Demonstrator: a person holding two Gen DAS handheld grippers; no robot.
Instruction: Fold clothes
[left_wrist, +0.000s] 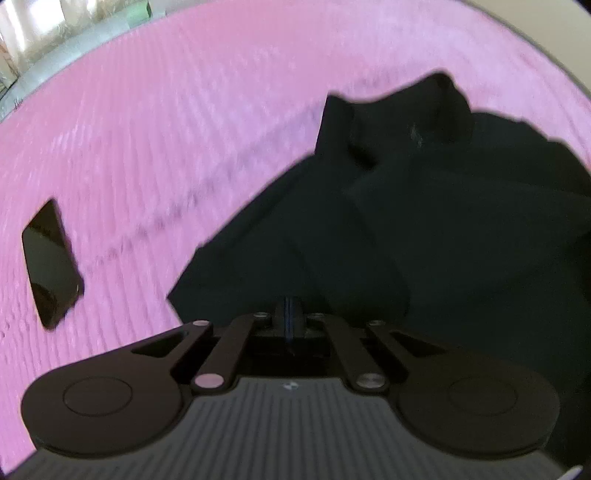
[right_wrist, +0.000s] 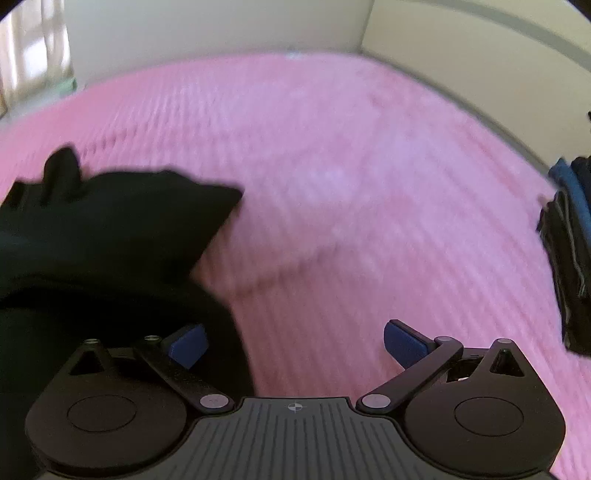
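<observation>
Black fabric dominates both views: a dark garment (left_wrist: 424, 221) lies rumpled on a pink ribbed bedspread (left_wrist: 184, 129), bunched into soft ridges, not yet laid flat. It sits in front of the left claw (left_wrist: 290, 314) and, from the right wrist view, to the left of the right claw (right_wrist: 295, 341). The folding looks barely begun or mid-rearrangement, judging by the uneven heap and the corner (right_wrist: 221, 195) sticking out over the pink.

The left claw has its two fingers drawn fully together, with only a thin blue line showing where the pads meet. They press into the garment's near edge, so a pinch of cloth is probably held there, though black on black hides the exact bite. Holding that edge makes sense — it anchors one side while the other hand works.

The right claw stands wide apart, its blue pads (right_wrist: 404, 341) well separated and nothing between them. The left pad sits just at the garment's border, perhaps touching it; the right pad hangs over bare bedspread. I judge it is poised to take a second hold on the cloth.

Left of the garment in the left wrist view, a dark phone (left_wrist: 51, 262) lies flat on the bedspread, well apart from the cloth. Right of the garment, at the far edge of the right wrist view, a stack of dark and blue clothes (right_wrist: 569, 258) waits — folded or not, I cannot tell.
</observation>
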